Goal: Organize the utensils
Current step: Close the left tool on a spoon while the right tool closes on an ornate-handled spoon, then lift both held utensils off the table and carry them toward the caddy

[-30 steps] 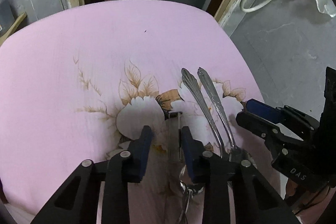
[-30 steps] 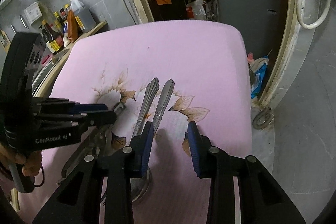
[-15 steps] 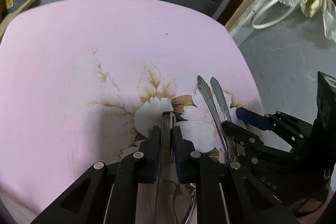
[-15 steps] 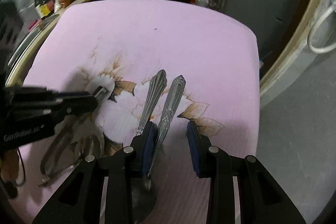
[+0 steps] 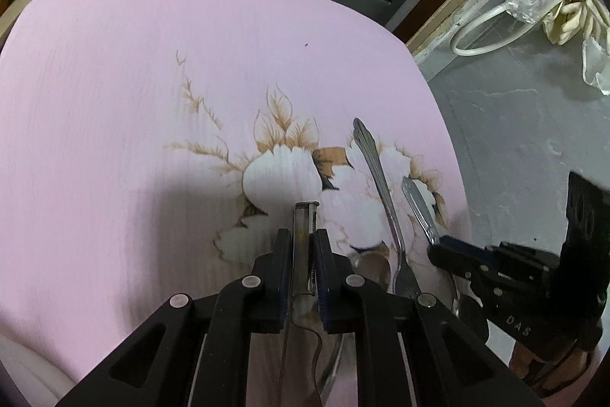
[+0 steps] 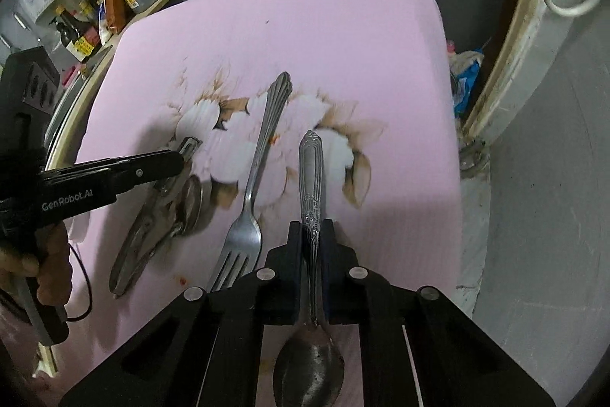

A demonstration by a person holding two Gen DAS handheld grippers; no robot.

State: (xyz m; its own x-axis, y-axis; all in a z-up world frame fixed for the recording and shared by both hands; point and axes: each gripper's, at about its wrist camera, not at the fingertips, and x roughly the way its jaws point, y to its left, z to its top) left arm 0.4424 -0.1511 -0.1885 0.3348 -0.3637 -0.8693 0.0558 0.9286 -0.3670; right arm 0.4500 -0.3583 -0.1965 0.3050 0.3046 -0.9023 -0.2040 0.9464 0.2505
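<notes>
On the pink cloth (image 6: 381, 37), my right gripper (image 6: 312, 243) has just closed on the spoon (image 6: 310, 178); my left gripper (image 5: 303, 254) clamps the tongs (image 5: 305, 216). I should lift both straight up, clear of the fork (image 6: 255, 185).

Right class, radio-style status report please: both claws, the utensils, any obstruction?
Left claw shut on tongs. Right claw, jaws just closed, shut on spoon. Fork lies loose between them on pink cloth. Nothing in the way.

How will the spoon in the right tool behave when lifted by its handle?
The spoon looks like rigid metal, so it probably won't flex. The right tool grips the handle, bowl hanging behind, so it may pivot bowl-down. Its polished surface could slip, though the embossed pattern may help.
</notes>
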